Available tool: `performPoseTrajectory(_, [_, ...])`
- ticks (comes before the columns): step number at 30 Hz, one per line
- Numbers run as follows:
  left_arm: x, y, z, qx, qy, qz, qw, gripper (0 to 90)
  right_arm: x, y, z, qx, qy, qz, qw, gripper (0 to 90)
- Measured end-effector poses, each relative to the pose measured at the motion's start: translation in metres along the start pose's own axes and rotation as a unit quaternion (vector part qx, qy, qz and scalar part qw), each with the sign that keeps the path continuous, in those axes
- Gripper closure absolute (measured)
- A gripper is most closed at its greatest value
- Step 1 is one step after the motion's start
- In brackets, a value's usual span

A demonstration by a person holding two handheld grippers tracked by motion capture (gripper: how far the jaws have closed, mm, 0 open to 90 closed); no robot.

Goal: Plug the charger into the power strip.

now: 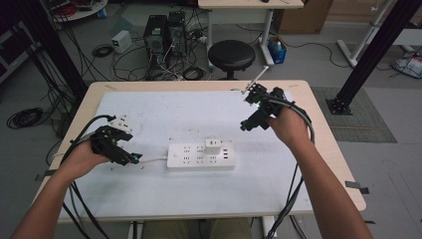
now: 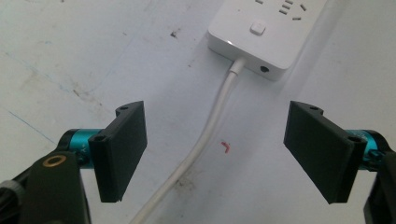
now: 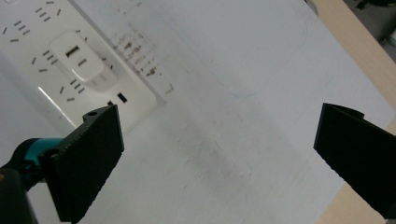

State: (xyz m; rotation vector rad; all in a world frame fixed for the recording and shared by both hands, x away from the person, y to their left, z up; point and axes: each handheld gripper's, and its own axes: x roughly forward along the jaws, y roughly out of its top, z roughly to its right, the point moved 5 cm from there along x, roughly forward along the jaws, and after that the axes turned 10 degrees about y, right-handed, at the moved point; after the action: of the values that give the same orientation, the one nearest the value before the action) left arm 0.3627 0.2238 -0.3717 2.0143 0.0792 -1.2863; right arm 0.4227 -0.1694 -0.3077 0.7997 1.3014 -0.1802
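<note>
A white power strip point(image 1: 200, 156) lies flat near the middle of a white mat point(image 1: 164, 114) covering a pale wooden table point(image 1: 318, 124). The strip is the sole receptacle present: one white rectangular adapter point(image 1: 213, 147) is plugged into its upper face toward the right end, with an unused socket pattern showing on the adapter's own top in the right gripper view. The remaining sockets are unoccupied. Small ports sit at the strip's right end; their type is too small to make out.

A smooth white cable point(image 2: 205, 140) leaves the strip's left end beside a round hole, runs across the mat and is cut off at the bottom edge of the left gripper view.

The left gripper point(image 1: 133, 158) rests low at the mat's left, jaws spread wide and empty, the cable passing between them without contact. The right gripper point(image 1: 245, 125) is held above the mat's upper right, jaws likewise parted and holding nothing; its right jaw is partly cropped.

The mat surface is matte, scuffed with dark smudges and one small red mark point(image 2: 226, 146). Jaw pads are flat, black and rectangular.
</note>
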Motion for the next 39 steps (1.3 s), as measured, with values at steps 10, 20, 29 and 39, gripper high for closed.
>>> performPoseTrajectory(10, [-0.005,0.009,-0.005,-0.006,0.013,0.012,0.9998,21.4,-0.005,-0.051,0.004,0.041,-0.006,-0.004,0.9991,0.9])
performPoseTrajectory(20, [-0.003,0.009,-0.004,-0.003,0.016,0.007,0.9998,21.4,-0.002,-0.072,0.004,0.042,-0.004,-0.003,0.9991,0.9])
performPoseTrajectory(29, [-0.004,0.007,-0.003,-0.006,0.019,0.004,0.9998,21.4,0.008,-0.073,0.0,0.044,0.004,-0.009,0.999,0.9])
performPoseTrajectory(39, [-0.004,0.004,-0.006,-0.01,0.023,0.007,0.9997,21.4,0.01,-0.077,0.0,0.043,0.007,-0.011,0.999,0.9])
